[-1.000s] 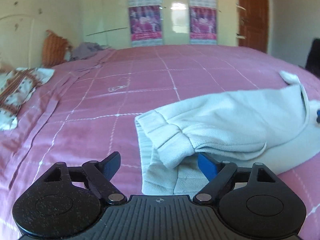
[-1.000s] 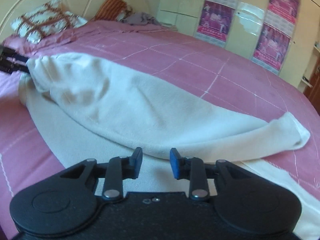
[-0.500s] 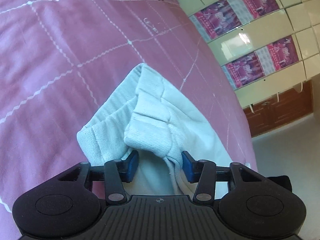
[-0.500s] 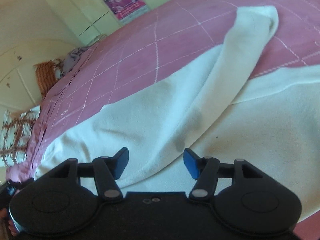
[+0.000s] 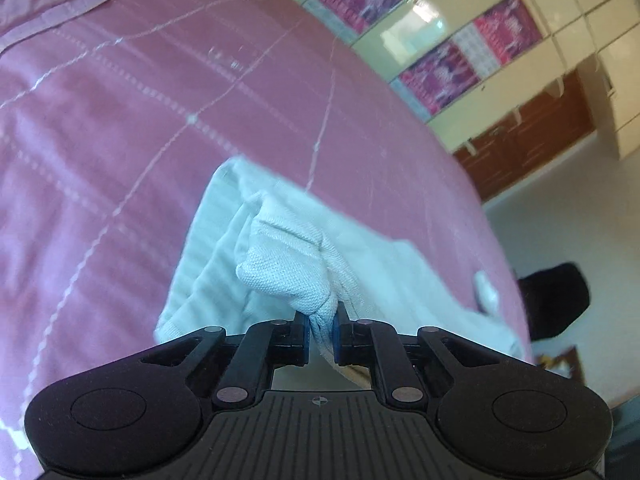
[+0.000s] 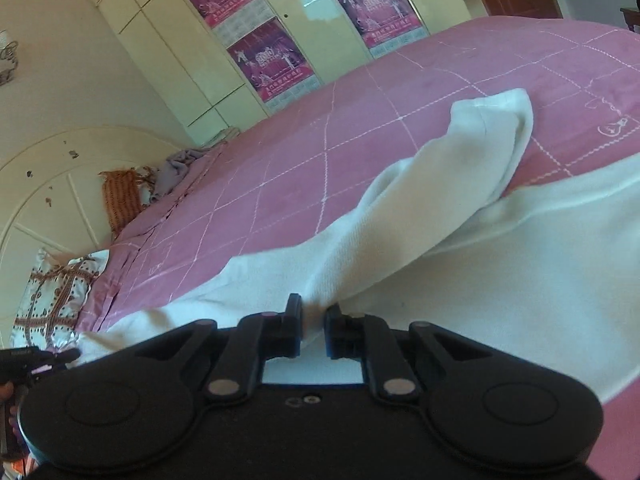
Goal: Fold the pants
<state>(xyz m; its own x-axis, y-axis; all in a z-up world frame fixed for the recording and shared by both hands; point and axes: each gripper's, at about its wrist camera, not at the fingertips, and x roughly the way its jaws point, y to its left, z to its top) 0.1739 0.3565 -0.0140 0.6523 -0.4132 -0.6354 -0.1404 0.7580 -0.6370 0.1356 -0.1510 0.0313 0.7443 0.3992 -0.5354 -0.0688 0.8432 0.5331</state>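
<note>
White knit pants [image 5: 288,268] are lying rumpled on the pink quilted bed [image 5: 120,120]. The left gripper [image 5: 321,334] is pinching a bunched cuff; the right gripper [image 6: 313,330], jaws just closing, is clamping a soft fold.

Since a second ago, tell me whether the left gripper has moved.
Yes. The left gripper has rolled, tilting the wardrobe off to the right, advanced onto the pants, and its jaws have just been closing, now pinching the bunched cloth.
</note>
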